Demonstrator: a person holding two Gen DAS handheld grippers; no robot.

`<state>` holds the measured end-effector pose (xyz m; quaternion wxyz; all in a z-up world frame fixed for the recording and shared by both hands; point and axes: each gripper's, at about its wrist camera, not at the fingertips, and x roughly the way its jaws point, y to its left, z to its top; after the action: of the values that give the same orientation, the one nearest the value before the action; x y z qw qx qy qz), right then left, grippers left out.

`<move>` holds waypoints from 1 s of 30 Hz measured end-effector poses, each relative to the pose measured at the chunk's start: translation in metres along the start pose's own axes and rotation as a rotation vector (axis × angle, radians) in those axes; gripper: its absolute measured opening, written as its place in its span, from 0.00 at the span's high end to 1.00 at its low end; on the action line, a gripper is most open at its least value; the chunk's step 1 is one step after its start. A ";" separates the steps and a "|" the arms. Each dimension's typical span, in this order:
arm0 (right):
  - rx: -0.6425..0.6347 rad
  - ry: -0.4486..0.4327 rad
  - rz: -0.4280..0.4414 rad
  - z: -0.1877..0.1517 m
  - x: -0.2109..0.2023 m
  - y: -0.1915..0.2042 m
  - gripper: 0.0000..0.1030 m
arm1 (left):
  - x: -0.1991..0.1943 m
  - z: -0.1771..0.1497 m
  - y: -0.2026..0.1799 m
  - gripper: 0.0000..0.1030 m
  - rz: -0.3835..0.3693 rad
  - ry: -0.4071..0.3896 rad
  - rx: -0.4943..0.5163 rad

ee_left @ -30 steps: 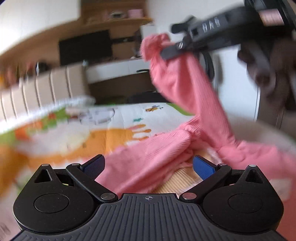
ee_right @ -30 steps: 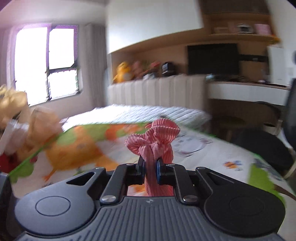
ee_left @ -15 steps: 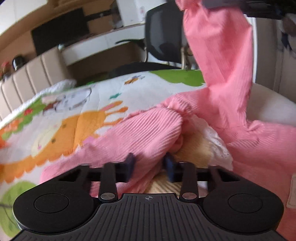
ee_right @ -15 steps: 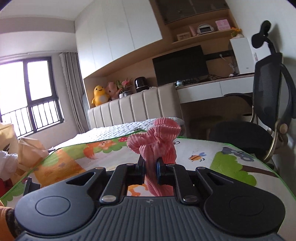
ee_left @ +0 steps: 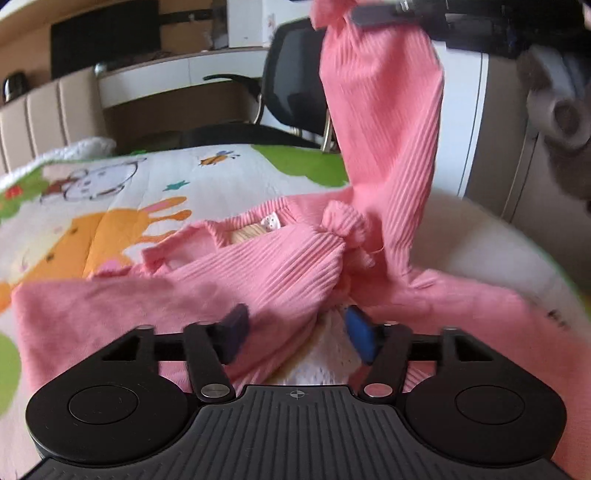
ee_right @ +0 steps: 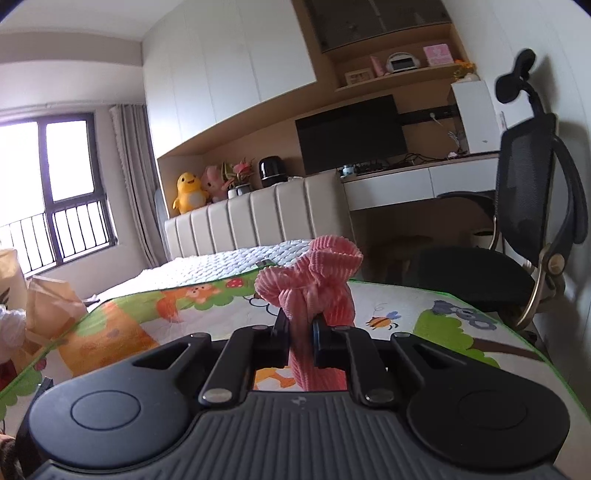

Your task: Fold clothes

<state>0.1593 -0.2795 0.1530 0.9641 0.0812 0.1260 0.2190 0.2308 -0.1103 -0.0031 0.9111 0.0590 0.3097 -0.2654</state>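
A pink ribbed garment (ee_left: 258,273) lies on a cartoon-print play mat (ee_left: 110,206). One sleeve (ee_left: 384,133) is lifted high at the upper right, pinched by my right gripper (ee_left: 373,14). In the right wrist view the right gripper (ee_right: 300,332) is shut on the sleeve's frilled cuff (ee_right: 314,273). My left gripper (ee_left: 295,328) is open just above the garment's other sleeve, which lies folded across the body; its blue pads straddle the fabric. A white lace trim (ee_left: 321,365) shows under the pink cloth near the left gripper.
A black office chair (ee_right: 517,229) stands at the mat's far right by a white desk (ee_right: 417,184) with a dark monitor (ee_right: 351,133). A padded beige headboard (ee_right: 258,221) and bed lie behind the mat. Brown paper bags (ee_right: 48,306) stand at the left.
My left gripper closed to a narrower gap half a second ago and has opened wider again, drawing back slightly over the garment. The right gripper has kept the cuff raised.
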 end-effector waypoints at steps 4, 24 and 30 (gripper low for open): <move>-0.090 -0.020 0.036 0.007 0.008 0.036 0.89 | -0.065 0.003 0.040 0.07 -0.047 -0.106 -0.171; -0.304 0.303 0.338 -0.047 0.056 0.133 0.28 | -0.132 -0.032 0.149 0.04 0.097 -0.163 -0.584; -0.010 0.189 0.106 -0.049 0.030 0.042 0.17 | -0.080 -0.021 0.113 0.04 0.046 -0.073 -0.478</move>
<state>0.1551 -0.2240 0.1092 0.9354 0.0619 0.2108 0.2770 0.2252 0.0274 0.0208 0.9156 -0.1610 0.3293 -0.1655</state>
